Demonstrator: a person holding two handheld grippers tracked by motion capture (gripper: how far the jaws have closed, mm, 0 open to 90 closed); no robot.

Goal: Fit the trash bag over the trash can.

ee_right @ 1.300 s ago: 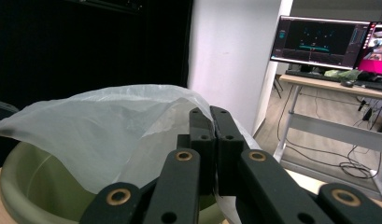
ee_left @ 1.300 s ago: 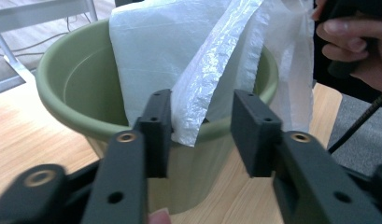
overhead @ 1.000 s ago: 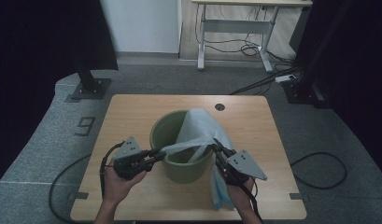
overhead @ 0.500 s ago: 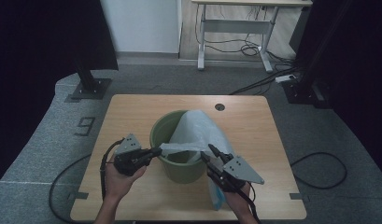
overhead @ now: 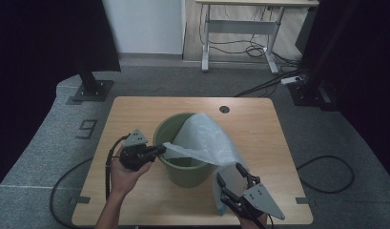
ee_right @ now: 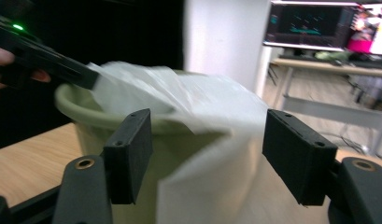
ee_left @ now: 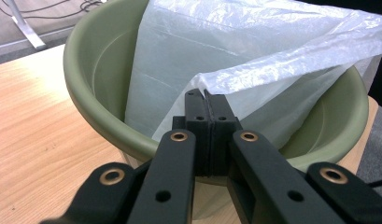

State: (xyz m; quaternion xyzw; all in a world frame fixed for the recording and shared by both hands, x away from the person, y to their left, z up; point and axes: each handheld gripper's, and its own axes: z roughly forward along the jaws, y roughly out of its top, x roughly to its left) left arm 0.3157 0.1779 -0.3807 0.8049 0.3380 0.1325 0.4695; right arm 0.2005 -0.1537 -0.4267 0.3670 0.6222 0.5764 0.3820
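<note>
A green plastic bucket [overhead: 183, 169] stands mid-table, also seen close up in the left gripper view [ee_left: 100, 116] and the right gripper view [ee_right: 128, 123]. A translucent white plastic bag [overhead: 207, 140] lies partly inside it and drapes over its right rim down to the tabletop. My left gripper [overhead: 160, 150] is shut on the bag's edge [ee_left: 235, 79] at the bucket's left rim. My right gripper [overhead: 230, 179] is open near the table's front edge, right of the bucket, with the hanging part of the bag [ee_right: 212, 186] in front of its jaws.
The wooden table [overhead: 135, 114] has a cable hole [overhead: 224, 109] at the back. Grey carpet surrounds it, with black stand bases [overhead: 90, 90] at the left and right, a desk frame [overhead: 240, 33] and floor cables behind. Cables trail from both grippers.
My right gripper has let go of the bag, opened, and pulled back toward the table's front edge. The left gripper stays shut on the bag's edge at the bucket rim.
</note>
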